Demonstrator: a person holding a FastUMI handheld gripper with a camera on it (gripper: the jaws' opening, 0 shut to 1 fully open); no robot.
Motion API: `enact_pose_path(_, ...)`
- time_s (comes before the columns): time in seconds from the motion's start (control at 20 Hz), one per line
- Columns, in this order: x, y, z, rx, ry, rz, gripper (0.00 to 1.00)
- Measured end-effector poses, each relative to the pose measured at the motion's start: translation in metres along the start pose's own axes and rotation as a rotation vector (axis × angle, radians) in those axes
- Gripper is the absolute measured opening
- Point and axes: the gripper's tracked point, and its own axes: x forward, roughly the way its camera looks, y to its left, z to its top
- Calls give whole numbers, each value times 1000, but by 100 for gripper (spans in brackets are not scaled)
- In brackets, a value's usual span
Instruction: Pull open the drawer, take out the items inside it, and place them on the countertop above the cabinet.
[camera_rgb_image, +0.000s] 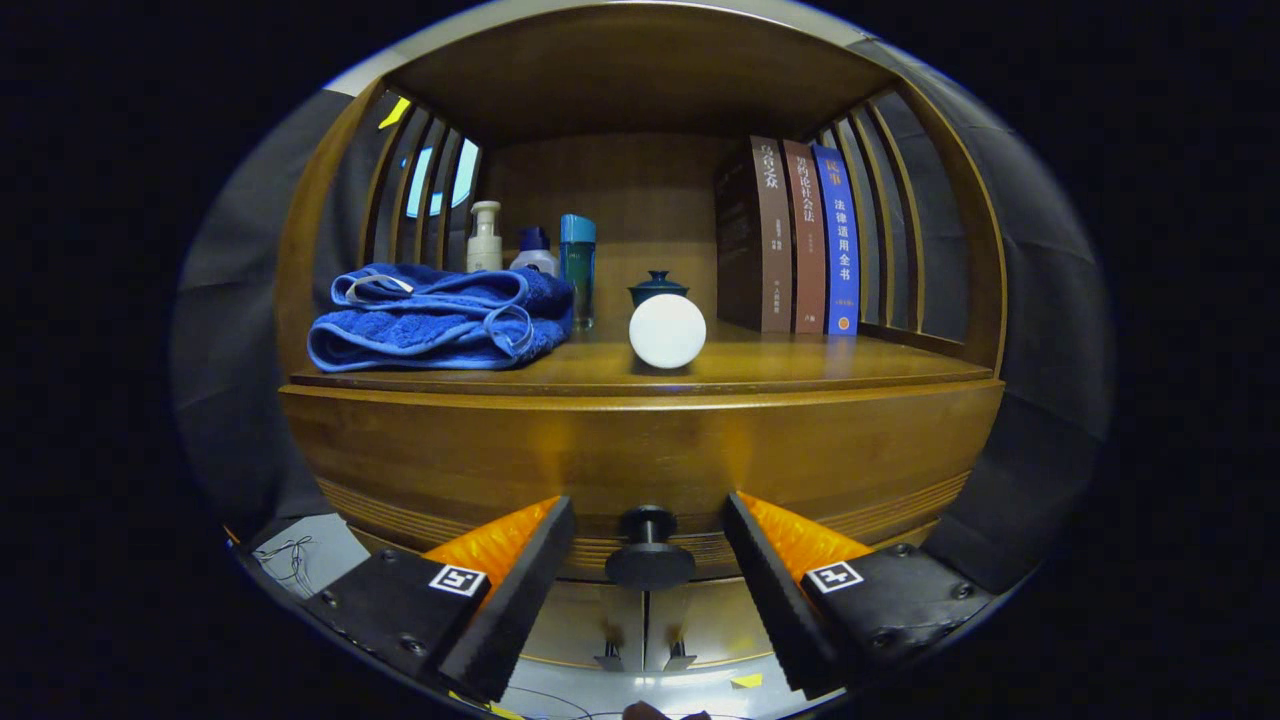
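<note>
Between the two fingers of the claw (648, 560), a dark round knob (649, 553) is seen, mounted on the curved wooden front of the drawer (640, 450). The claw is held spread wide, with a clear gap left on each side of the knob, so that neither finger is touching it. The drawer front is seen flush with the cabinet, and whatever lies inside it is hidden.

Above the drawer, the surface (800, 365) of the wooden cabinet is seen beyond the fingers, enclosed by a slatted wooden frame with a top board. On its left part, a folded blue towel (440, 318) is laid. Behind the towel, three bottles are stood upright near the back panel: a pale pump bottle (485, 238), a white bottle with a dark blue cap (535, 254) and a tall teal bottle (578, 268). Near the middle, a white round object (667, 331) is set close to the front edge, and a small dark lidded pot (657, 286) is placed just behind it. To the right, three books (795, 238) are stood upright side by side against the slats, two with brown spines and one with a blue spine.

Below the drawer, part of the cabinet doors (600, 620) is glimpsed between the fingers, with two small handles near their meeting line.
</note>
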Motion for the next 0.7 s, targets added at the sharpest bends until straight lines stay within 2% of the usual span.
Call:
enact_pose_path(0.2,0,-2,2,2,7,-3,100)
enact_pose_path(0.4,-18,-3,35,18,-35,1,100)
enact_pose_path(0.7,-74,5,95,18,-92,43,99)
